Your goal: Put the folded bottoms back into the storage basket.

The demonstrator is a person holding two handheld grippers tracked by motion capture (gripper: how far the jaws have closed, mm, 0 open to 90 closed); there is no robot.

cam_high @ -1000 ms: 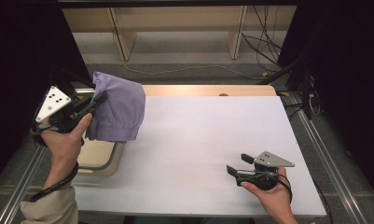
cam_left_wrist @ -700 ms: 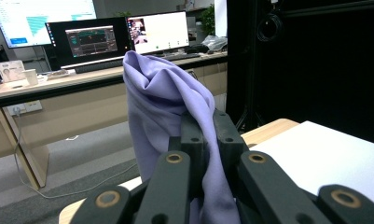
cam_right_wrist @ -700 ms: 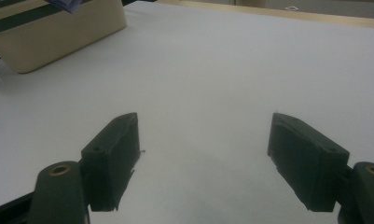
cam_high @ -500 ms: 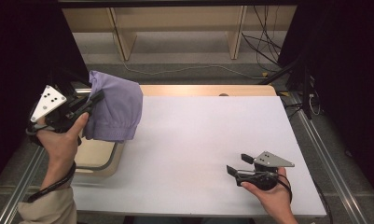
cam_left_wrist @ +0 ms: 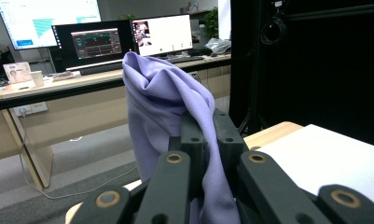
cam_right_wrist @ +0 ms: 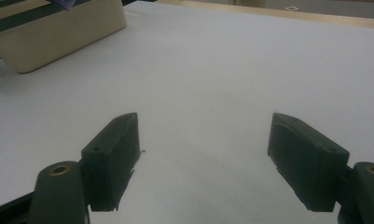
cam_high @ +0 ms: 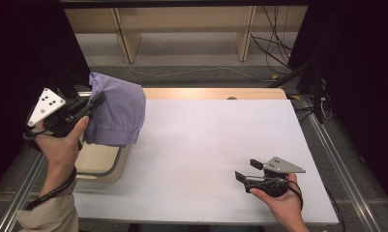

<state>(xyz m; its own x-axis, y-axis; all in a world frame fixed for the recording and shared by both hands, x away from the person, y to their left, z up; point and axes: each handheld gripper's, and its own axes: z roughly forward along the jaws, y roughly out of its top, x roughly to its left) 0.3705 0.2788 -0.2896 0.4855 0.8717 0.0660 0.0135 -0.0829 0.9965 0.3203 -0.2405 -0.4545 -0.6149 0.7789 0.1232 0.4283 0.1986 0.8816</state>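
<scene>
While lifted a touch higher than before above the worktop's (cam_high: 206,159) left edge, over the beige bin (cam_high: 102,162), lavender cloth (cam_high: 118,113) hangs pinched in left gripper (cam_high: 92,104) fingers; seemingly ready for laying out. Right gripper (cam_high: 247,170) fingers spread, idle near the front-right corner.

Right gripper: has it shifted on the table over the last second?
No. The right gripper sits at the same spot near the front right of the white table, jaws open, nothing between them.

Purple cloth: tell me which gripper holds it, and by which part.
The left gripper is shut on the purple cloth, pinching a bunched fold near its top; the rest hangs below. The right gripper is open and holds nothing.
</scene>
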